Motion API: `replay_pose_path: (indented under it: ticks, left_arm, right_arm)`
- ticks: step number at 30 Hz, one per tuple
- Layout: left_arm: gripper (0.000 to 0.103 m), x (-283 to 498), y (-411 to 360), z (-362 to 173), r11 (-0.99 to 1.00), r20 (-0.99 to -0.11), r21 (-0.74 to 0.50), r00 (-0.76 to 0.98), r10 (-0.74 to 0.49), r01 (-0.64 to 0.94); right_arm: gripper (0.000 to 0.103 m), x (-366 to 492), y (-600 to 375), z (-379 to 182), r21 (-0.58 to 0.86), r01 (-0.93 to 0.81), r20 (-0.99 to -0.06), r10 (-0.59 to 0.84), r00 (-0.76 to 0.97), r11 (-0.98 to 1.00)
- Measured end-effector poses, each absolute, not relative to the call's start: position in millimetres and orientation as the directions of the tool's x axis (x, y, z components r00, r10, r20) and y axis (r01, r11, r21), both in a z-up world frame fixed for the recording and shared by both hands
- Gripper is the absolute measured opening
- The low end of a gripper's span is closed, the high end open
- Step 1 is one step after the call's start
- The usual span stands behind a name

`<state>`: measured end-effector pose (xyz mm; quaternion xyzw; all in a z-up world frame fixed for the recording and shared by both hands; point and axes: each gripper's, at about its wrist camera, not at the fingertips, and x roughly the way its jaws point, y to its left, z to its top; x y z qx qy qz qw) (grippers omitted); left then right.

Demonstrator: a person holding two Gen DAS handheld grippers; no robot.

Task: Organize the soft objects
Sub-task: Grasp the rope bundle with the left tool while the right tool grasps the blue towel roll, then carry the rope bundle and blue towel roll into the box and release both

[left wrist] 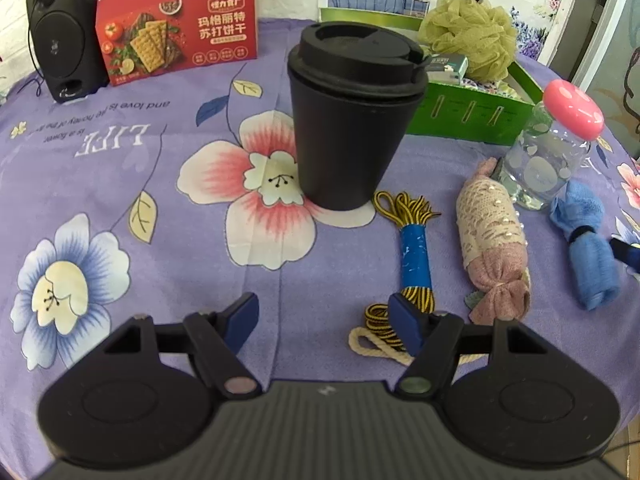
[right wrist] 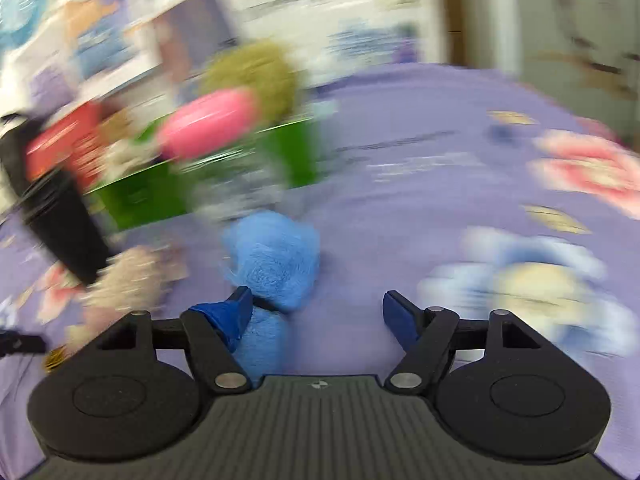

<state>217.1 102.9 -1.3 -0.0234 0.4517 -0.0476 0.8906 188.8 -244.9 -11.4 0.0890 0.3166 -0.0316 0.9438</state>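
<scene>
In the left wrist view a yellow-black cord bundle with a blue wrap (left wrist: 414, 256), a lace-wrapped pink cloth roll (left wrist: 494, 240) and a rolled blue sock (left wrist: 584, 244) lie on the purple floral cloth. A green box (left wrist: 472, 114) behind them holds a green mesh sponge (left wrist: 472, 36). My left gripper (left wrist: 324, 320) is open and empty, its right finger beside the cord's near end. In the blurred right wrist view my right gripper (right wrist: 318, 316) is open, with the blue sock (right wrist: 276, 264) lying between its fingers against the left one.
A black lidded cup (left wrist: 348, 120) stands mid-table. A clear jar with a pink lid (left wrist: 556, 148) stands by the green box. A red cracker box (left wrist: 176, 28) and a black speaker (left wrist: 60, 36) are at the back left. A cream rope loop (left wrist: 376, 346) lies near my left gripper.
</scene>
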Motion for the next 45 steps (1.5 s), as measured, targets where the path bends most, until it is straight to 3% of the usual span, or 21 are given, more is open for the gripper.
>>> replay_pose_path:
  ticks: [5, 9, 17, 21, 24, 28, 34, 36, 37, 39, 42, 45]
  left_arm:
    - [0.070, 227, 89, -1, 0.992, -0.806, -0.068, 0.581, -0.116, 0.104]
    - [0.070, 243, 69, -11, 0.980, -0.829, -0.068, 0.536, -0.161, 0.190]
    - [0.071, 258, 48, -22, 0.961, -0.817, -0.006, 0.553, -0.165, 0.278]
    - [0.071, 246, 54, -25, 0.940, -0.790, -0.008, 0.574, -0.216, 0.342]
    - [0.059, 246, 55, -25, 0.931, -0.772, -0.017, 0.586, -0.244, 0.365]
    - [0.050, 247, 51, -23, 0.922, -0.775, 0.005, 0.584, -0.242, 0.388]
    - [0.050, 244, 44, -23, 0.910, -0.781, 0.049, 0.584, -0.222, 0.411]
    - [0.041, 244, 43, -22, 0.906, -0.787, 0.051, 0.575, -0.223, 0.421]
    - [0.025, 245, 43, -22, 0.907, -0.793, 0.043, 0.567, -0.224, 0.418]
    - [0.016, 244, 43, -19, 0.918, -0.801, 0.035, 0.561, -0.211, 0.396]
    - [0.015, 239, 49, -15, 0.938, -0.805, -0.004, 0.555, -0.208, 0.346]
    - [0.015, 228, 61, -4, 0.951, -0.801, -0.055, 0.555, -0.225, 0.305]
  right_arm:
    - [0.059, 166, -244, 9, 0.213, 0.030, -0.530, 0.090, 0.843, 0.976]
    - [0.059, 180, -225, 0, 0.157, -0.025, -0.563, 0.111, 0.819, 0.987]
    - [0.059, 205, -206, -22, 0.213, -0.067, -0.617, 0.187, 0.764, 0.975]
    - [0.061, 208, -188, -32, 0.095, -0.095, -0.608, 0.133, 0.782, 0.991]
    - [0.062, 206, -179, -37, 0.042, -0.078, -0.594, 0.087, 0.799, 0.996]
    - [0.063, 209, -185, -36, 0.080, -0.064, -0.602, 0.100, 0.792, 0.995]
    - [0.063, 209, -174, -35, 0.017, -0.057, -0.612, 0.055, 0.789, 0.998]
    - [0.056, 206, -175, -36, 0.018, -0.069, -0.598, 0.067, 0.798, 0.997]
    - [0.053, 205, -178, -37, 0.029, -0.078, -0.589, 0.080, 0.804, 0.997]
    - [0.021, 202, -183, -35, 0.045, -0.095, -0.582, 0.103, 0.807, 0.994]
    - [0.013, 196, -192, -27, 0.086, -0.108, -0.589, 0.138, 0.796, 0.990]
    - [0.012, 182, -203, -21, 0.176, -0.114, -0.561, 0.195, 0.804, 0.978]
